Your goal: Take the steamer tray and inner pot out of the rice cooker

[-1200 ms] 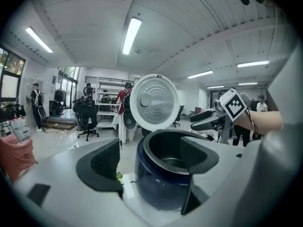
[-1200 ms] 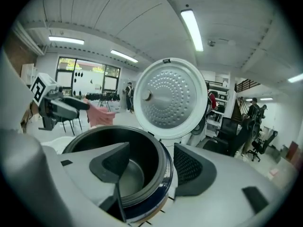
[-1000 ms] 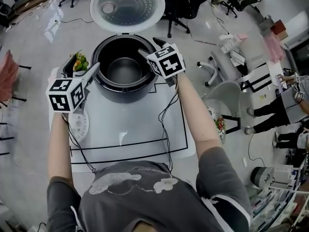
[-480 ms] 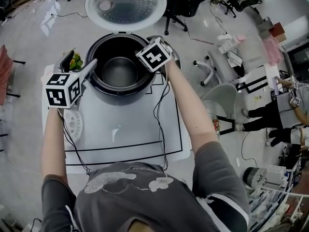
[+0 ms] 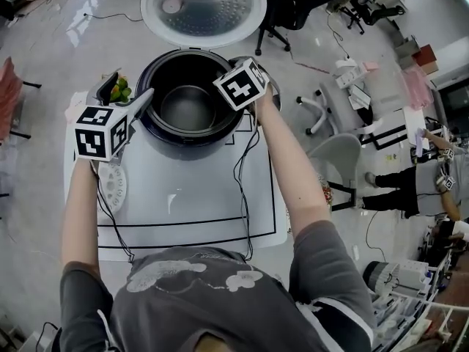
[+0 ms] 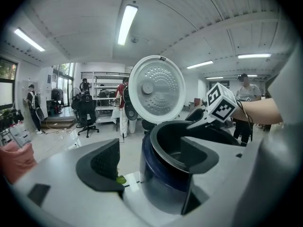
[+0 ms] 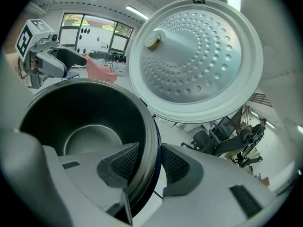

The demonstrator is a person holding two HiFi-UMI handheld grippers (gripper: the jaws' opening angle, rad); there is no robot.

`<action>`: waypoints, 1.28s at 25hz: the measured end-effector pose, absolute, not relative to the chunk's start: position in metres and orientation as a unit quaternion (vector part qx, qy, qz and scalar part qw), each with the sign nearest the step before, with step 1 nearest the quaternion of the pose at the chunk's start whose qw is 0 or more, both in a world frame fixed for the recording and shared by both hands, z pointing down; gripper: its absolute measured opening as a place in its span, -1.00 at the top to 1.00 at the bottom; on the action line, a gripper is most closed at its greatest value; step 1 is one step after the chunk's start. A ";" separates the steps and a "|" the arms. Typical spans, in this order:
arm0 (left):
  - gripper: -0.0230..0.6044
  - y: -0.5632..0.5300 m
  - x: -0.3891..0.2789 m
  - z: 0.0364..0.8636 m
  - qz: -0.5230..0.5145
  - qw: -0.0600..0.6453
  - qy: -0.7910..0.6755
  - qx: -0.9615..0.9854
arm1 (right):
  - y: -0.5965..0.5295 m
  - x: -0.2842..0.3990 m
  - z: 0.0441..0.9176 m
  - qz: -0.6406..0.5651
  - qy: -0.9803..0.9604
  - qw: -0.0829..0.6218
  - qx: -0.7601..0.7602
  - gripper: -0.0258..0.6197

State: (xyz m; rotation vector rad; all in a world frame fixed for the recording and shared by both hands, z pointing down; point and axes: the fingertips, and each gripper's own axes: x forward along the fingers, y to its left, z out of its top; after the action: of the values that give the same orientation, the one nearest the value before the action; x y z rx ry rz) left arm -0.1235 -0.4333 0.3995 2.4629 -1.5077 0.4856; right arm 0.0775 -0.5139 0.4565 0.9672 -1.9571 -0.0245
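The dark rice cooker stands on the table with its lid swung up. The black inner pot sits inside it. My right gripper straddles the pot's right rim, one pad inside and one outside. Its jaws have just been closing and now press on the rim. In the head view the right gripper is mostly hidden under its marker cube. My left gripper is open at the cooker's left side, which lies between the pads without being touched. A white perforated round tray lies on the table at the left.
A white mat with black outlines covers the table. A small container of green things stands left of the cooker. Cables run back from both grippers. Office chairs and people are on the floor to the right.
My right gripper has dropped onto the pot's right rim and its jaws have closed around it. The left gripper has stayed by the cooker's left side.
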 end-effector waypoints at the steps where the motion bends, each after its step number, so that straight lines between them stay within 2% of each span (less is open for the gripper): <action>1: -0.36 -0.433 -0.125 0.400 0.165 0.106 -0.512 0.836 | -0.514 0.077 0.455 -0.012 -0.795 0.460 0.394 0.41; 7: -0.36 -0.435 -0.126 0.397 0.173 0.098 -0.512 0.836 | -0.513 0.073 0.447 -0.015 -0.798 0.457 0.393 0.42; 9: -0.36 -0.436 -0.124 0.395 0.176 0.093 -0.510 0.837 | -0.511 0.068 0.442 -0.026 -0.798 0.456 0.392 0.52; 13: -0.36 -0.440 -0.120 0.396 0.183 0.086 -0.506 0.838 | -0.509 0.065 0.437 -0.022 -0.803 0.453 0.388 0.55; 20: -0.36 -0.454 -0.107 0.406 0.215 0.085 -0.481 0.846 | -0.508 0.052 0.409 -0.005 -0.843 0.376 0.384 0.61; 31: -0.34 -0.482 -0.093 0.442 0.337 0.093 -0.448 0.823 | -0.500 0.044 0.382 -0.040 -0.862 0.336 0.378 0.62; 32: -0.30 -0.482 -0.094 0.445 0.344 0.098 -0.449 0.819 | -0.500 0.044 0.382 -0.039 -0.862 0.334 0.378 0.62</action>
State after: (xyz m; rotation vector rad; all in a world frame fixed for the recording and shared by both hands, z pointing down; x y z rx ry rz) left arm -0.0941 -0.4818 0.4453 2.4228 -1.3300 1.0184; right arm 0.0440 -0.4998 0.3819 0.9865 -2.2509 -0.1027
